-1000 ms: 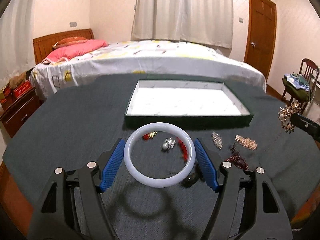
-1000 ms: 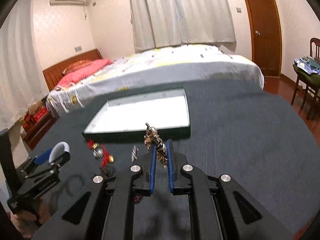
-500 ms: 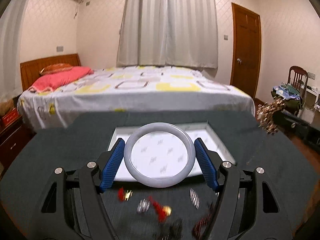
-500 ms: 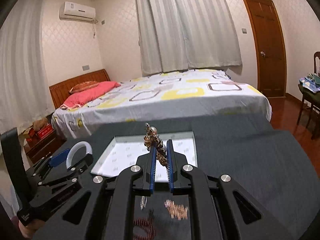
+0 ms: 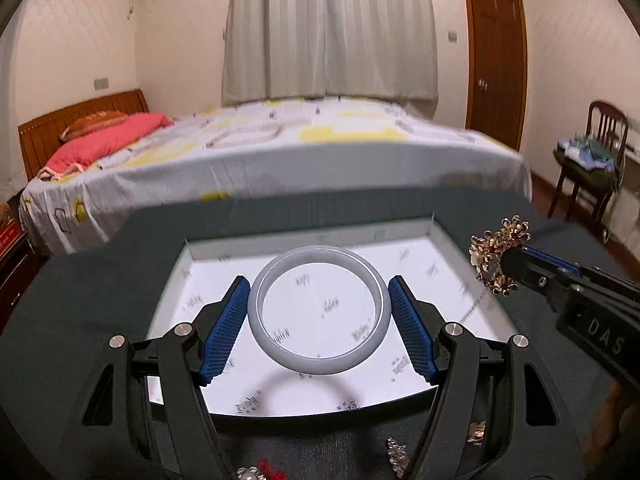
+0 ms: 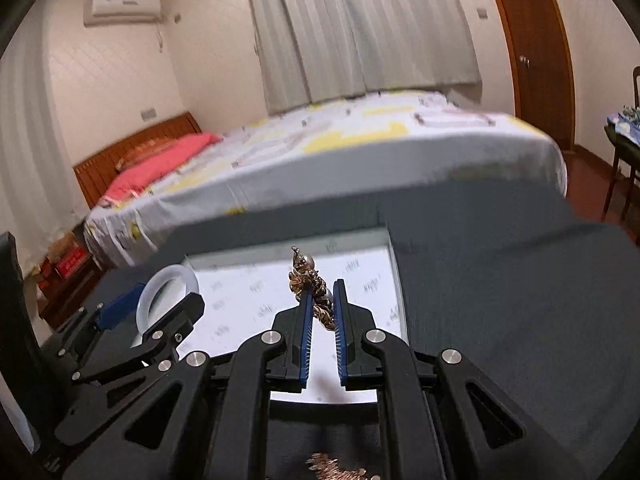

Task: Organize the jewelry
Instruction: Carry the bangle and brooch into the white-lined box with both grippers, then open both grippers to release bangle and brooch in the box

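Observation:
My left gripper is shut on a pale white bangle and holds it flat above the open white-lined tray. My right gripper is shut on a gold beaded brooch and holds it above the tray's near right part. The brooch and right gripper also show at the right of the left wrist view. The bangle and left gripper show at the left of the right wrist view.
The tray stands on a dark green cloth. Loose jewelry lies on the cloth in front of the tray: red and silver pieces, a silver piece, a copper-coloured piece. A bed stands behind.
Both grippers have moved forward from the loose jewelry to over the tray, each keeping its piece. The loose jewelry has dropped to the bottom of both views.

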`<state>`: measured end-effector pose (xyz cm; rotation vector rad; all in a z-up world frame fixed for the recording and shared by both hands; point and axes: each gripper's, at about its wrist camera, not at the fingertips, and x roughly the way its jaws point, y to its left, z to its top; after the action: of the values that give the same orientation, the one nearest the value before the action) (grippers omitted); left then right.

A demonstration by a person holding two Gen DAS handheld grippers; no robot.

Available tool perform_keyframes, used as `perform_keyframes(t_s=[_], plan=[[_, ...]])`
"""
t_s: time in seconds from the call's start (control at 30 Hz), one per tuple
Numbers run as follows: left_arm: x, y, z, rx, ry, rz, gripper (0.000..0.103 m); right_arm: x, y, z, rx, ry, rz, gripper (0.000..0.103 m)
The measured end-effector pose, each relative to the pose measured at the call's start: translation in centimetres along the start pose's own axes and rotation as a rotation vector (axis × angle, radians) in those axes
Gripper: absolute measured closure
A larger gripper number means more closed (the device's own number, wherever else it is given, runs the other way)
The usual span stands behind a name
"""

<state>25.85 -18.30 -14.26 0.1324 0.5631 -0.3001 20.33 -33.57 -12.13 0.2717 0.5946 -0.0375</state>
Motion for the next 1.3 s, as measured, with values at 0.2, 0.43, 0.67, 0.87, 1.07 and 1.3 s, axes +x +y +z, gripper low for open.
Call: perform_keyframes(t_s=[0.2,0.43,0.67,0.87,1.07,1.3], plan=[[3.3,0.3,-1.9,-0.014,0.114,0.006,0.034,2.6,-0.5,-1.7,0.006,0.093,-0.020,0.092],[5.2,0.5,-2.8,-0.040,0.223,-0.007,0.034,4.2,-1.2,-2.8,0.009,0.169,-0.043,0.092],[5.8,0.4,-2.8,-0.036,0.252,-0.013,0.033,4.5,-1.2,-2.6,0.003,0.182,-0.045,0.092],[5.5,0.1,-2.5,-0.027,0.222,-0.011,0.025,4.6,-1.4,-2.5,0.015,0.181,-0.036,0.090],[5.0,0.3,-2.1,-0.030,0.191,-0.001,0.022,3.9,-1.2,-2.4,0.016,0.152,-0.017,0.056],[2.8,1.9,-1.6,-0.082,0.149,-0.001,0.018,1.1,-0.8,-2.2,0.029,0.112,0.003,0.053]])
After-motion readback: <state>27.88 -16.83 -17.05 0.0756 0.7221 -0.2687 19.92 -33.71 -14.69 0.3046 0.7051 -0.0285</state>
